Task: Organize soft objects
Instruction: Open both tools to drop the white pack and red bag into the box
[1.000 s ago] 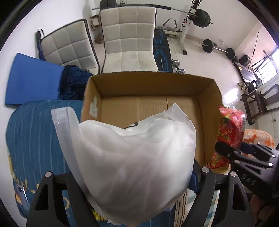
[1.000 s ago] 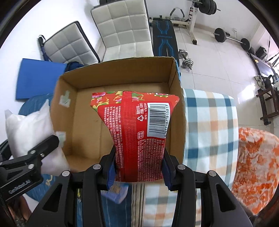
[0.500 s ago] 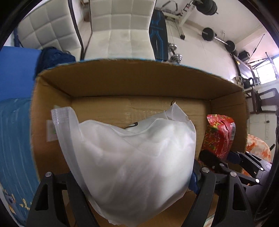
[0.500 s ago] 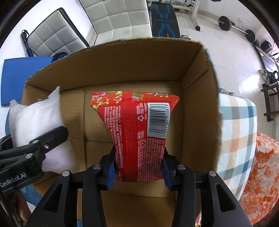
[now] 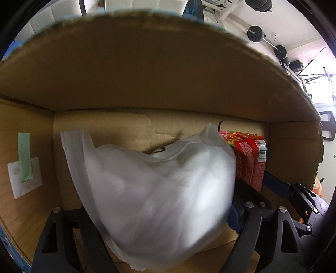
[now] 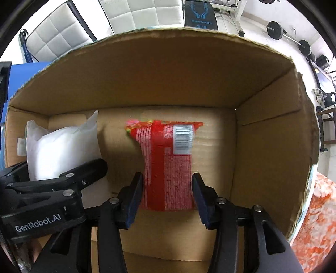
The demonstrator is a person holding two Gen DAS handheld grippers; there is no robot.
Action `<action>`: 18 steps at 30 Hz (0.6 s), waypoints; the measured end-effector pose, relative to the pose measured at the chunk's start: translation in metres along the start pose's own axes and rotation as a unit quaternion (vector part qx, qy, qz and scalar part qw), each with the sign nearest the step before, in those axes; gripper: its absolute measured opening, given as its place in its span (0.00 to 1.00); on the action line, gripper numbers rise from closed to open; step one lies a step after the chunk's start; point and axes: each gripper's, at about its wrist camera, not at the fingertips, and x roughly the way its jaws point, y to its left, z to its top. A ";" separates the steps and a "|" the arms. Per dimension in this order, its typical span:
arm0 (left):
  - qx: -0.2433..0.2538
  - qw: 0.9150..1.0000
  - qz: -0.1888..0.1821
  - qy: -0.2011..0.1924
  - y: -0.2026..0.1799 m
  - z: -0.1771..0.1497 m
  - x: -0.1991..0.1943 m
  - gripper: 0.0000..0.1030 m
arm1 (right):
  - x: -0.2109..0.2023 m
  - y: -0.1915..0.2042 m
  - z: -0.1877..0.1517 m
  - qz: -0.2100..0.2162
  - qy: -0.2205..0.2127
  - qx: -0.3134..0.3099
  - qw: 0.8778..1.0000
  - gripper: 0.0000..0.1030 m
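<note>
Both grippers are inside a brown cardboard box (image 5: pixel 147 84), which also shows in the right wrist view (image 6: pixel 262 147). My left gripper (image 5: pixel 159 212) is around a soft white plastic-wrapped pack (image 5: pixel 159 189); the pack is blurred and hides the finger pads. My right gripper (image 6: pixel 168 184) has its jaws spread a little wider than the red snack bag (image 6: pixel 168 159), which looks blurred between them and low in the box. The white pack (image 6: pixel 61 151) and the left gripper (image 6: pixel 63 184) show at the left of the right wrist view. The red bag (image 5: pixel 250 159) shows at the right of the left wrist view.
A white label with green tape (image 5: pixel 24 168) sticks on the box's left wall. White padded chairs (image 6: pixel 136 16) and gym weights (image 6: pixel 277 31) stand beyond the box. An orange patterned cloth (image 6: pixel 315 220) lies right of the box.
Both grippers have moved down and forward, deep into the box. The right gripper's jaws have spread and the red bag has slipped away from them. The white pack now looks blurred.
</note>
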 end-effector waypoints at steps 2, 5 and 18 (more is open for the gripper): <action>-0.003 1.000 -0.005 0.005 0.001 -0.003 -0.002 0.81 | 0.003 -0.002 0.000 -0.002 0.004 0.001 1.000 0.58; -0.001 1.000 0.000 0.001 0.001 -0.010 -0.014 0.81 | 0.001 -0.005 -0.003 0.004 0.006 0.001 1.000 0.67; 0.035 0.994 0.051 -0.087 -0.007 -0.081 -0.104 1.00 | -0.049 -0.007 -0.053 0.016 -0.033 -0.009 0.999 1.00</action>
